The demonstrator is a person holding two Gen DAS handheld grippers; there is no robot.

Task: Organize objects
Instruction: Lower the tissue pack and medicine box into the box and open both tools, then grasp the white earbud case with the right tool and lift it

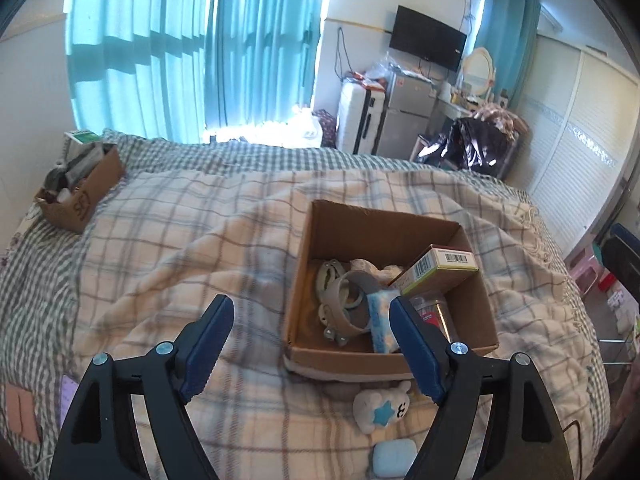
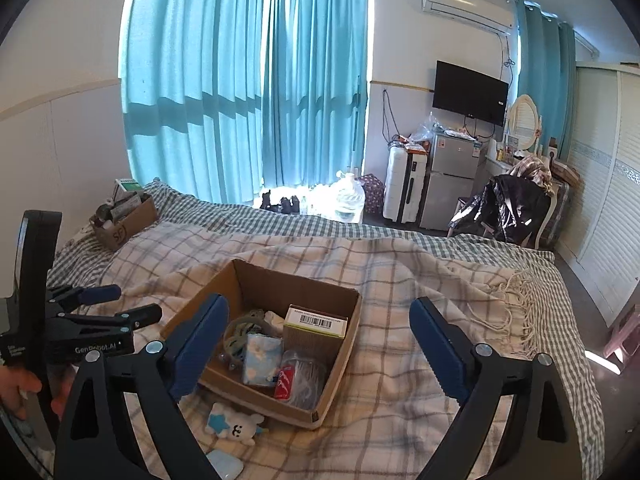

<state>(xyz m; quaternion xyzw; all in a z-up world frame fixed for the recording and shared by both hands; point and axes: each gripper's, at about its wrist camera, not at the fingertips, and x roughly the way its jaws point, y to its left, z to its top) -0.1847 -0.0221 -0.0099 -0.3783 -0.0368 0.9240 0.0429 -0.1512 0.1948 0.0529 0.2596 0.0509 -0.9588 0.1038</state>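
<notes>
Both tools are open and hold nothing. The left tool [image 1: 312,344] and the right tool [image 2: 316,344] hang above the bed [image 2: 400,272]. The cardboard box [image 2: 336,376] sits on the blanket with some things already inside. A small white plush toy [image 2: 234,429] and a pale blue case [image 2: 226,465] lie on the bed just in front of the box. I think the toy goes next: one tool must dip down, close on it, and lift it in.

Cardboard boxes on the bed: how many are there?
2. An open brown cardboard box of small items sits mid-bed on the plaid blanket; a smaller printed cardboard box sits at the far left corner. Others may be hidden.
</notes>
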